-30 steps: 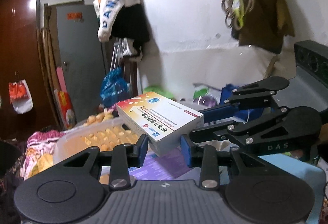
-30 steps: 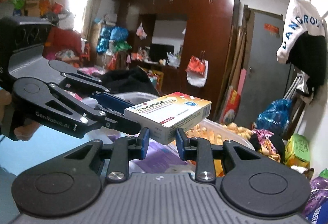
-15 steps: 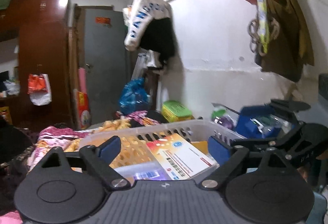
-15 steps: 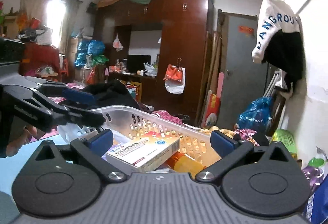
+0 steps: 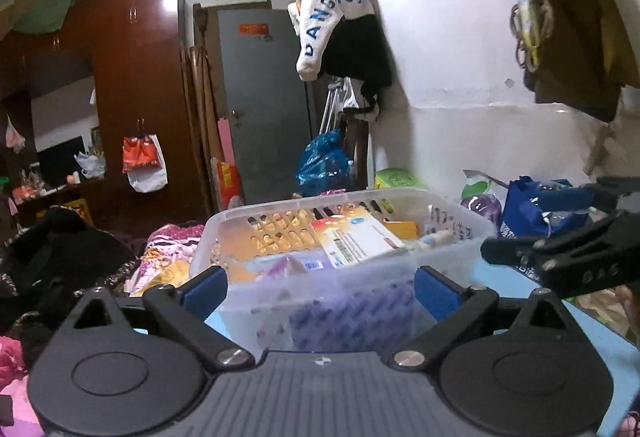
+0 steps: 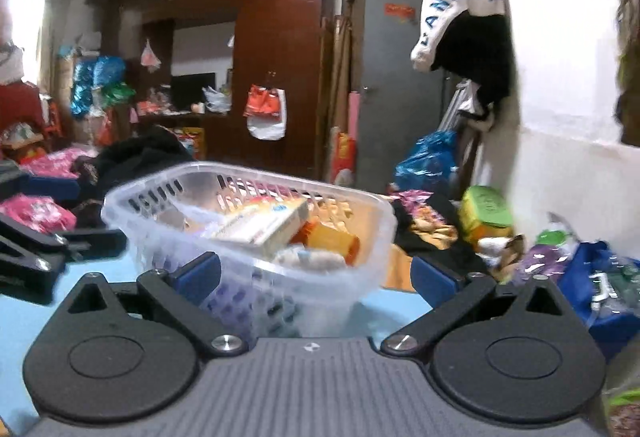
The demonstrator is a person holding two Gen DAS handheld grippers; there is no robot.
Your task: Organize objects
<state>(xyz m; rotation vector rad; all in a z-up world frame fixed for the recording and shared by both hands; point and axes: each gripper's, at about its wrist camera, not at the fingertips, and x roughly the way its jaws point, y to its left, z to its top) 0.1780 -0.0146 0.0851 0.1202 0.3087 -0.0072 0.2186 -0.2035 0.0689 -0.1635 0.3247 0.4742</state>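
A white and orange medicine box (image 5: 356, 237) (image 6: 264, 223) lies tilted on top of other items inside a clear plastic basket (image 5: 304, 203) (image 6: 248, 169). My left gripper (image 5: 320, 287) is in front of the basket's near wall, its jaws still opening, with nothing gripped. My right gripper (image 6: 316, 275) stands open before the basket, holding nothing. Each gripper also shows at the edge of the other's view: the right gripper (image 5: 560, 237) on the right, the left gripper (image 6: 60, 241) on the left. An orange packet (image 6: 332, 241) and a purple packet (image 5: 352, 317) also lie in the basket.
The basket stands on a light blue table (image 5: 600, 337). A blue bag (image 5: 532, 213) and a green box (image 5: 396, 179) sit to the right by the white wall. Dark and pink clothes (image 6: 44, 213) pile up on the left. A wardrobe (image 6: 280, 57) and a grey door (image 5: 260, 97) stand behind.
Both grippers were shut on the medicine box above the basket. They opened, the box dropped into the basket, and both grippers pulled back from it.
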